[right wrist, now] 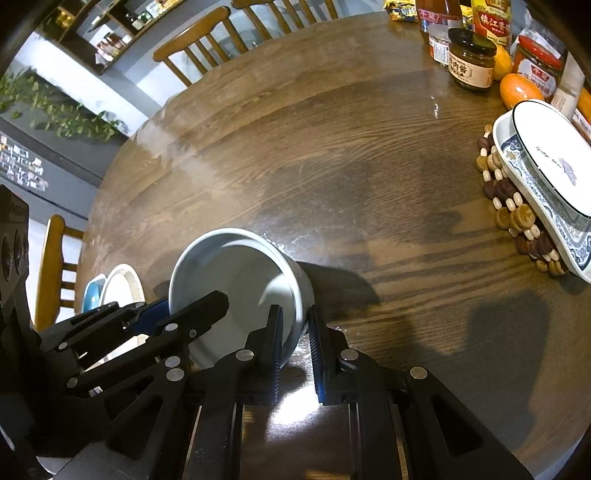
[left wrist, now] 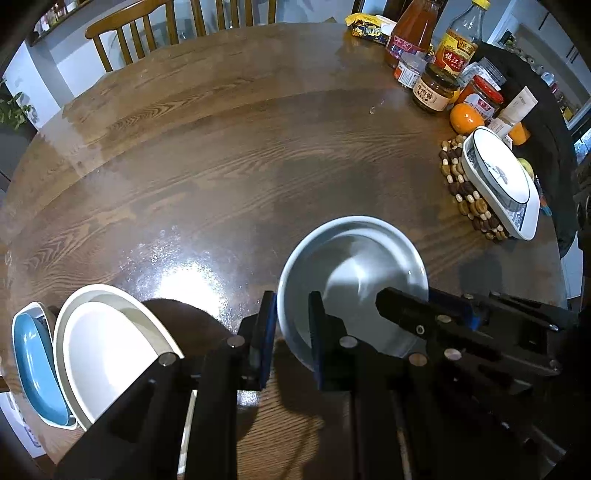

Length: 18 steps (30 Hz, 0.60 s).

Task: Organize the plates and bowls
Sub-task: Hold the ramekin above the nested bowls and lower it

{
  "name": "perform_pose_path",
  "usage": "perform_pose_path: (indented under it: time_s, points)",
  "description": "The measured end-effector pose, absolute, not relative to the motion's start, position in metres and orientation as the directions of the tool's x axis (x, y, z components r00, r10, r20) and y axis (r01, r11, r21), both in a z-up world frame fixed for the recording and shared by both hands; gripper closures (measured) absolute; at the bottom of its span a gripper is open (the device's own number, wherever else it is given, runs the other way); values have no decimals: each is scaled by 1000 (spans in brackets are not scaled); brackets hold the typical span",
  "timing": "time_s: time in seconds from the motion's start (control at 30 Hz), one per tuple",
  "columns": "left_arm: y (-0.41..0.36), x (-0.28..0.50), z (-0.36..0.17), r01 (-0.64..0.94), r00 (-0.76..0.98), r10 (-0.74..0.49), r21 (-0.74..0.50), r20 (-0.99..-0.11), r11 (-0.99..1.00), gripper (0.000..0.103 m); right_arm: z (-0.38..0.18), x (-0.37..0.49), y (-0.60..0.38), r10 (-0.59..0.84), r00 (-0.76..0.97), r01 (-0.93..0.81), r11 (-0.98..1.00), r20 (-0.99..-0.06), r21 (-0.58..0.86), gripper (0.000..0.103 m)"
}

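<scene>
A pale grey-white bowl (left wrist: 354, 266) is held between both grippers over the round wooden table. My left gripper (left wrist: 293, 314) is shut on its left rim, one finger inside, one outside. My right gripper (right wrist: 295, 325) is shut on its right rim; the bowl (right wrist: 236, 280) also shows tilted in the right wrist view. The right gripper shows at the bowl's far side in the left wrist view (left wrist: 424, 314). A white dish (left wrist: 103, 350) and a blue dish in a white one (left wrist: 33, 362) sit at the near left. Two stacked oval plates (left wrist: 498, 177) lie on a beaded trivet (left wrist: 465, 188).
Sauce bottles and jars (left wrist: 436, 88), oranges (left wrist: 466, 118) and a snack packet (left wrist: 365, 26) crowd the far right of the table (left wrist: 221, 147). Wooden chairs (left wrist: 140, 26) stand behind the table. The stacked plates also show at the right of the right wrist view (right wrist: 550, 166).
</scene>
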<state>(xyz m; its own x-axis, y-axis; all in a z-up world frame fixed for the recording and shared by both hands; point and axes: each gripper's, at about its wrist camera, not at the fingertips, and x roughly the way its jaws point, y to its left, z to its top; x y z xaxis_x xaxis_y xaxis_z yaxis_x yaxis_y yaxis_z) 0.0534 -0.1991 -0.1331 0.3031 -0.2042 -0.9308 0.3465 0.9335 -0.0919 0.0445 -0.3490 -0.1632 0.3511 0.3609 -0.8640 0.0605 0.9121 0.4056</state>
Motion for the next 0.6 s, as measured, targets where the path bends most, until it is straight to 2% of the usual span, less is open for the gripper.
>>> perform_pose_path:
  time_s: [0.6]
  points:
    - [-189, 41, -105, 351, 390, -213, -69, -896, 934, 90, -136, 33, -341, 359, 402, 39, 913, -842, 407, 86]
